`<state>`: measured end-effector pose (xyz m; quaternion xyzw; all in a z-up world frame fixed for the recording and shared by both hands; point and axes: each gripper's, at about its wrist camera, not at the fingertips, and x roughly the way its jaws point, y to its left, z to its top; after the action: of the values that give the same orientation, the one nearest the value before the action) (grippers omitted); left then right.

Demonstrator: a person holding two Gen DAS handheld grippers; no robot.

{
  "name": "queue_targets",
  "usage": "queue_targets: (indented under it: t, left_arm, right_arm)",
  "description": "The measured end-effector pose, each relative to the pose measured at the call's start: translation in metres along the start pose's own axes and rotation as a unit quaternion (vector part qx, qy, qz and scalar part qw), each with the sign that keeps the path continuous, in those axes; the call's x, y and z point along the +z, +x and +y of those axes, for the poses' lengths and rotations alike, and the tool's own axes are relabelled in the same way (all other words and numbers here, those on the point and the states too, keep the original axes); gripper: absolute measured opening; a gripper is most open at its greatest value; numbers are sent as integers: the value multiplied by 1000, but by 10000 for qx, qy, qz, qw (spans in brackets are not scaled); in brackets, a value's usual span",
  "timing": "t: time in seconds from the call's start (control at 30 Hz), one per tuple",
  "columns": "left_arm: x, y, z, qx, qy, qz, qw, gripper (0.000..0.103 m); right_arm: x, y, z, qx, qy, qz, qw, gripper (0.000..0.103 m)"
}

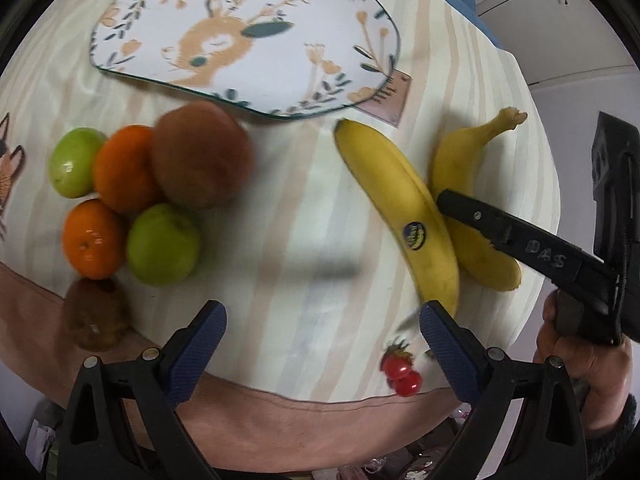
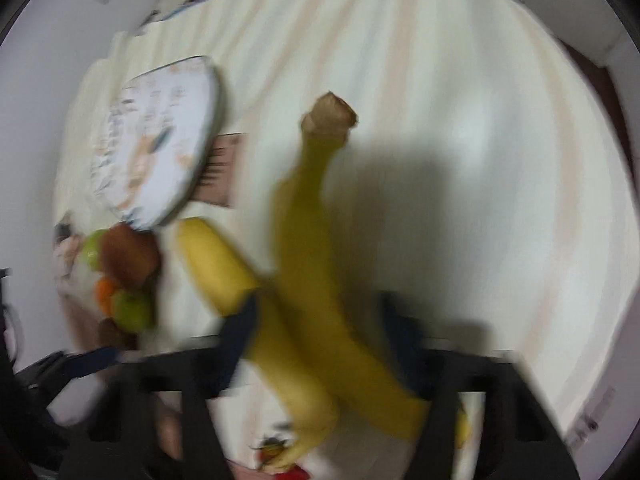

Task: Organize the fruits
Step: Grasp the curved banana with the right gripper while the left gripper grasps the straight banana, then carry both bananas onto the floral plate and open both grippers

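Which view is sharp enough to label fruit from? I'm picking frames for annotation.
Left wrist view: mostly sharp, the sticker on the banana shows clearly, though the brown fruit smears a little and the fisheye bends the table edge. Right wrist view: heavy motion blur throughout; the bananas and the right gripper are streaked, with a dark shadow across the cloth.

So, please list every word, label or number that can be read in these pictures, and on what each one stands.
"DAS": handwritten on the black right gripper.
Blue oval sticker on the banana: brand too blurred to read.
Brown card under the deer-print plate: printed lines too small to read.
Right wrist view: nothing readable, all blurred.
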<state>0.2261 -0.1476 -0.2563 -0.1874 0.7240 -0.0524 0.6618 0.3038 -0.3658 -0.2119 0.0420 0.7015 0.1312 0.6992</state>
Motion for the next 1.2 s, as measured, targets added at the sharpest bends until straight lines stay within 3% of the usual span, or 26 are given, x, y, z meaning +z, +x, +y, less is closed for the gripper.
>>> queue_targets:
  t: [0.2, 0.43, 0.47, 0.53, 0.6, 0.63, 0.73, 0.87, 0.93, 1.1, 1.17, 1.2]
  left_arm:
    - [1, 6, -29, -156, 114, 14, 9998, 99]
    - [19, 29, -66, -592, -213, 121, 9979, 98]
    - [23, 36, -73, -556, -244, 140, 9981, 93]
    - [26, 44, -85, -355, -205, 109, 9991, 73]
    - [22, 44, -95, 9, -37, 2, 10000, 66]
    - [19, 42, -98, 135, 66, -60, 9999, 53]
    - [0, 31, -106, 340, 718, -222, 9966, 47]
    - [-39, 19, -106, 866, 1611, -123, 9830, 42]
    - [-53, 14, -103, 927, 1783, -87, 9796, 40]
    - [-64, 26, -105, 801, 1652, -105, 9829, 47]
    - [-67, 28, -110, 813, 1553, -186, 9843, 47]
    - [-64, 29, -111, 823, 1551, -225, 9842, 47]
  right_arm:
    - [-11, -13, -24, 18, 509, -179, 9985, 33]
    - [-63, -50, -85, 505, 1369, -179, 9891, 33]
    - [-69, -51, -94, 631, 1509, -204, 9863, 33]
    - [-79, -54, -104, 774, 1740, -318, 9812, 40]
    - [-86, -54, -106, 746, 1832, -373, 9795, 44]
    - [-86, -54, -106, 756, 1846, -412, 9790, 48]
    - [-91, -56, -97, 761, 1765, -474, 9802, 59]
    - [-90, -47, -77, 609, 1460, -462, 9863, 60]
    - [-84, -41, -72, 576, 1372, -409, 9880, 60]
    - [-72, -9, -41, -62, 1124, -372, 9929, 56]
    - [-71, -3, -37, -404, 1010, -352, 9934, 41]
    - [-72, -2, -38, -526, 1036, -368, 9925, 38]
